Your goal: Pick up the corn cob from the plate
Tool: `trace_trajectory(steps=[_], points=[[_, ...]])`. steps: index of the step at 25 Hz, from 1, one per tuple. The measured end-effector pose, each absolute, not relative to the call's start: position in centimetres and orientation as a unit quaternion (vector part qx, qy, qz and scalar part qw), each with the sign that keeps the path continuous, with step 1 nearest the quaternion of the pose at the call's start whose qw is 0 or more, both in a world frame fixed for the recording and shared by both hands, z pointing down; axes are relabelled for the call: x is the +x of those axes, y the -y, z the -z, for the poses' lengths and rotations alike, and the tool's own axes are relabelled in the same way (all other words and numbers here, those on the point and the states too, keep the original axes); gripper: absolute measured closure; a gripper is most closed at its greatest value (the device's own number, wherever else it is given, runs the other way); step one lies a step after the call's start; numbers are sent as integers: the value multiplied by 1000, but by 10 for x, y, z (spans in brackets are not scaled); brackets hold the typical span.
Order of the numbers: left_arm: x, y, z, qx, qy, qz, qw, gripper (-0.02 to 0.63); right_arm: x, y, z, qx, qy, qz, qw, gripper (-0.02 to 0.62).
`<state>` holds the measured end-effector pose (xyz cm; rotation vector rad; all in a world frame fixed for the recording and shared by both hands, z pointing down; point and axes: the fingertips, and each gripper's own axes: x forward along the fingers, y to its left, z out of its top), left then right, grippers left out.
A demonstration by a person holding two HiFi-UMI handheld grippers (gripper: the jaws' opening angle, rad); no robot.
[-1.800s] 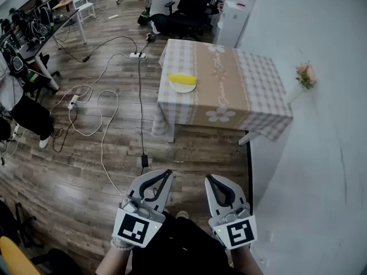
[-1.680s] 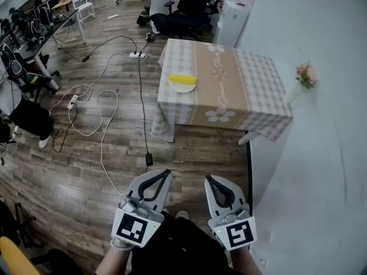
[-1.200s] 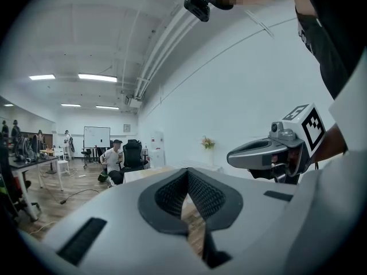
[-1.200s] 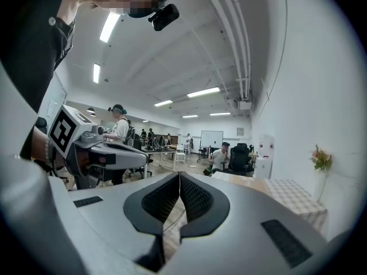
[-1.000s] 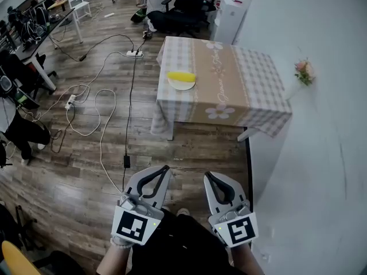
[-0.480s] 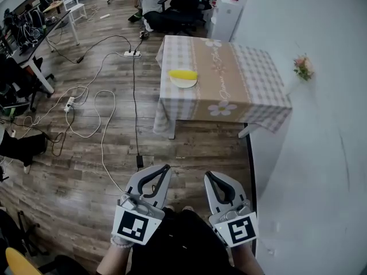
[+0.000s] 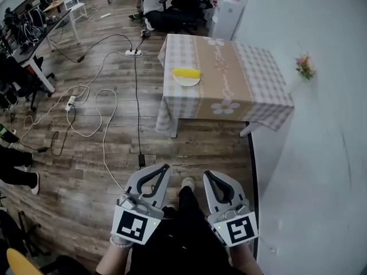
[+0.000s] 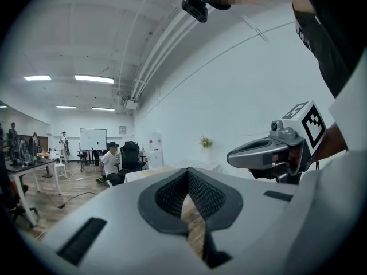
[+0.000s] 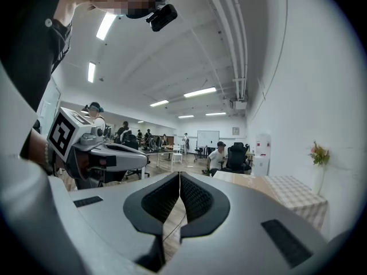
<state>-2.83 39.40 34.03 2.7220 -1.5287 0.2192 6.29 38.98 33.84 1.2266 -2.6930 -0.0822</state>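
The left gripper (image 7: 164,168) and right gripper (image 7: 207,174) are closed, empty, with the corn (image 7: 186,73) on its plate (image 7: 187,82) at twelve o'clock.

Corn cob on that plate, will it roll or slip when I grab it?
The corn cob looks long and rounded, so it would probably roll on the plate if nudged sideways. It lies straight, so it is likely stiff. Too distant to judge slipperiness.

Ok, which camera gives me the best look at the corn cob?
The head view: the yellow corn cob lies unobstructed on the white plate on the checked table. The left and right gripper views show only part of the table beyond their shut jaws; the corn cob cannot be made out there.
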Motion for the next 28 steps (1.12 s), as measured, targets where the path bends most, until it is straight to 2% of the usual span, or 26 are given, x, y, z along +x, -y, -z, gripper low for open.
trace_trajectory(steps=[11, 28], points=[[-23, -357, -345, 872, 485, -74, 11, 592, 66, -352, -346, 406, 908, 17, 100, 554], [-16, -249, -339, 845, 530, -77, 12, 592, 74, -232, -346, 361, 927, 15, 99, 554]])
